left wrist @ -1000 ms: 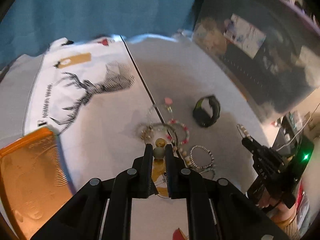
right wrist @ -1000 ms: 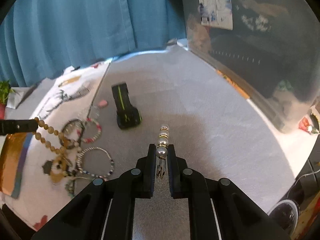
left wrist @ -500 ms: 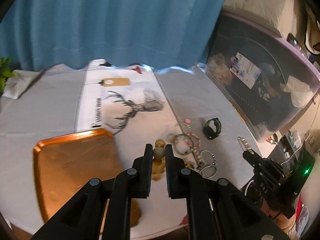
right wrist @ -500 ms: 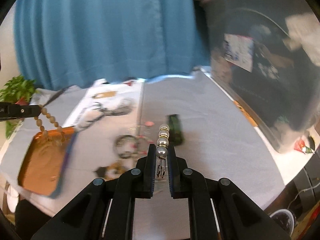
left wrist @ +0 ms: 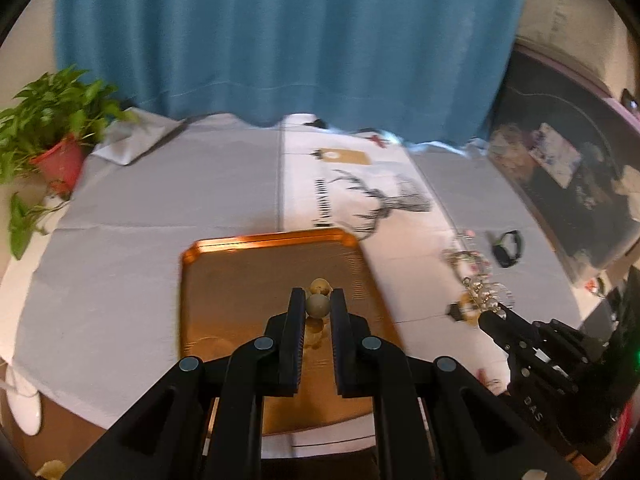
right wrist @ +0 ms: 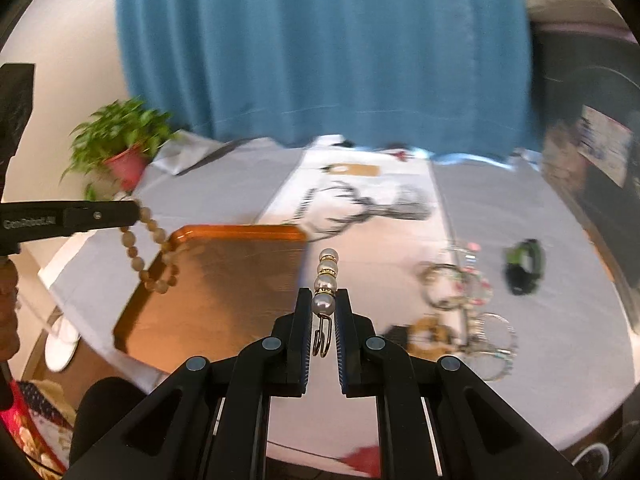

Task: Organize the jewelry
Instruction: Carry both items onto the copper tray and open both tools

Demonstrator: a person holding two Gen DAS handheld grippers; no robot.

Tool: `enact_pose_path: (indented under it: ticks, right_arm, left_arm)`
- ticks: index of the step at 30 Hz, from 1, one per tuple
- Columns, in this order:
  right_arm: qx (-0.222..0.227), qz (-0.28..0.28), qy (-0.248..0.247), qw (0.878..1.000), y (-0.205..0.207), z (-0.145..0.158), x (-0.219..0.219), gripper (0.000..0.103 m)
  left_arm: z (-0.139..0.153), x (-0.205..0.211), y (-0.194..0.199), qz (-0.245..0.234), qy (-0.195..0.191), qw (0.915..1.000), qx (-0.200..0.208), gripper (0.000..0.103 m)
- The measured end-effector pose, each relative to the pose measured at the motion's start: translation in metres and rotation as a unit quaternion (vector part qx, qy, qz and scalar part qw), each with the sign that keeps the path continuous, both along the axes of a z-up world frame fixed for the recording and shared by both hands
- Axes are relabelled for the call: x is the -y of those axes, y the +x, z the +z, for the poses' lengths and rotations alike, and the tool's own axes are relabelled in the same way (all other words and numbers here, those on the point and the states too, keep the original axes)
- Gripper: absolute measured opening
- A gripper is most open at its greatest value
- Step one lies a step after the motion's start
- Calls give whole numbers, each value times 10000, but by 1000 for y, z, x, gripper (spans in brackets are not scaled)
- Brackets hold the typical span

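Carrying jewelry to the tray looks like the step in hand: the tan bead bracelet [right wrist: 150,256] dangles above the copper tray [left wrist: 248,280], pinched in the left tongs [left wrist: 318,306]. The right tongs [right wrist: 323,306] clench a pearl hair clip [right wrist: 326,280] beside the tray. Next, lower and release over the tray; the remaining bracelets [right wrist: 460,292] lie on the desk [right wrist: 540,340].

Bare tray [left wrist: 240,280] under hanging beads [right wrist: 148,256] – open from above; jewelry heap [right wrist: 464,304] crowding right side.
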State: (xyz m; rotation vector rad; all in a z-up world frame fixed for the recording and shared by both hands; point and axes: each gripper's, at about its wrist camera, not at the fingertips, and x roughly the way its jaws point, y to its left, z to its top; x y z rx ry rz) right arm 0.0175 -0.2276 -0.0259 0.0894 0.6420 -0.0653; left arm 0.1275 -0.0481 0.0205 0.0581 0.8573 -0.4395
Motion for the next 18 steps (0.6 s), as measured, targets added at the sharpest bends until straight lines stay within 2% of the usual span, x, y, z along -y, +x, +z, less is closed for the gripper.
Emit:
enact_pose_path:
  ticks: [8, 18]
  right_arm:
    - [-244, 415, -103, 9988, 39, -19, -50, 11]
    - [-496, 606, -123, 9969, 82, -43, -66, 11]
  left_arm:
    - [-26, -18, 23, 251, 202, 9995, -13, 10]
    - [-51, -23, 48, 355, 243, 9989, -161, 10]
